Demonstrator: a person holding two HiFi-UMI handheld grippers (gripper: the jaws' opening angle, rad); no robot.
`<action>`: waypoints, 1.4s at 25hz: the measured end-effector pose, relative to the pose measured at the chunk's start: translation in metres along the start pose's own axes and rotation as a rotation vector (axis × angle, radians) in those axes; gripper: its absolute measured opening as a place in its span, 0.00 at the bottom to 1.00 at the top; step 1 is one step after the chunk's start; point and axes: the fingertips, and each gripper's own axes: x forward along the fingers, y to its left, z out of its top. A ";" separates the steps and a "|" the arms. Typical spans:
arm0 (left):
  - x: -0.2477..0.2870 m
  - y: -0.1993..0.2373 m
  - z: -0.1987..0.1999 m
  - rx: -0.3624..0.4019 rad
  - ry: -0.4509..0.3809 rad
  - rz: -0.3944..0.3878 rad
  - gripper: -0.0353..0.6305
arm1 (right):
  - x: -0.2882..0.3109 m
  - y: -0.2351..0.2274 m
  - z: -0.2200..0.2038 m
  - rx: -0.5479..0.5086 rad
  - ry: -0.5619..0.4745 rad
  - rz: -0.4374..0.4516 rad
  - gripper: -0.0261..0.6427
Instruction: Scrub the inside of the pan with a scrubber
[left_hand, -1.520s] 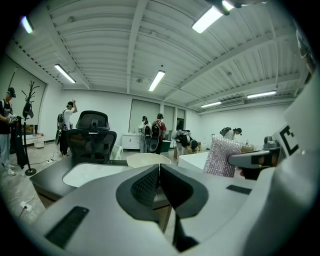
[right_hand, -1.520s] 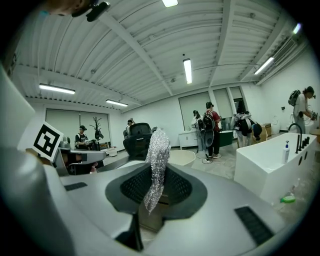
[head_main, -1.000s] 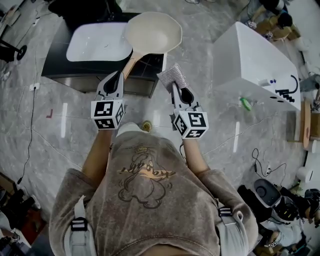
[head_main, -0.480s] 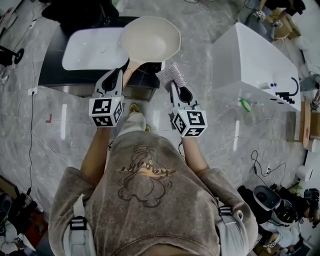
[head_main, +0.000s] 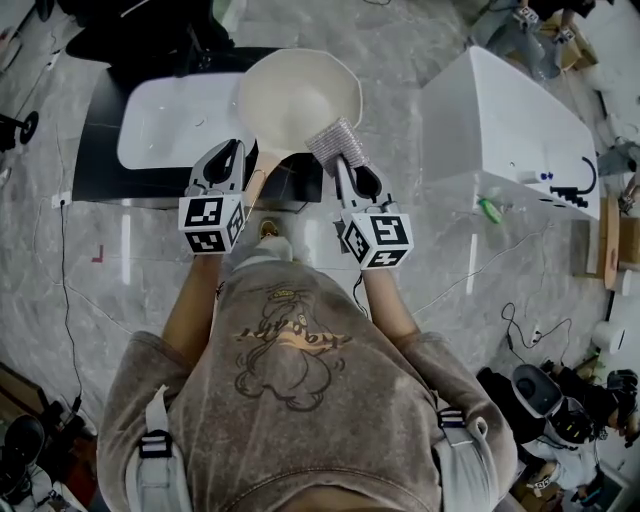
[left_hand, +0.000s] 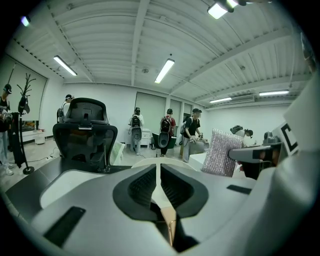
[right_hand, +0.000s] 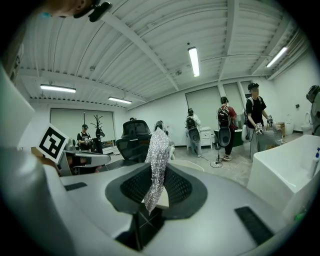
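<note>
- Left gripper (left_hand: 158, 186): jaws closed tight on the wooden handle (head_main: 260, 168) of the pan (head_main: 300, 92).
- Pan: cream-coloured and wide, open side up. In the head view it shows over the right end of the white basin (head_main: 165, 118) on the black table (head_main: 98, 165).
- Right gripper (right_hand: 156, 189): jaws clamped on the silvery scrubber (right_hand: 158, 155), which stands upright above them.
- Scrubber: at the pan's near rim; whether it touches cannot be told.

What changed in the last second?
The person moved both hand-held grippers forward to the black table, pan and scrubber with them; the scrubber now sits nearer the pan's rim. The left hand-held gripper stays shut on the pan handle, the right hand-held gripper on the scrubber.
</note>
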 end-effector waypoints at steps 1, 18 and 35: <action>0.006 0.004 0.000 0.000 0.004 -0.004 0.08 | 0.006 -0.002 0.002 -0.001 0.001 -0.002 0.16; 0.053 0.034 0.006 -0.006 0.070 0.006 0.29 | 0.071 -0.017 0.015 -0.017 0.030 0.034 0.16; 0.071 -0.015 -0.103 -0.031 0.486 -0.180 0.44 | 0.107 -0.034 0.008 -0.036 0.071 0.114 0.16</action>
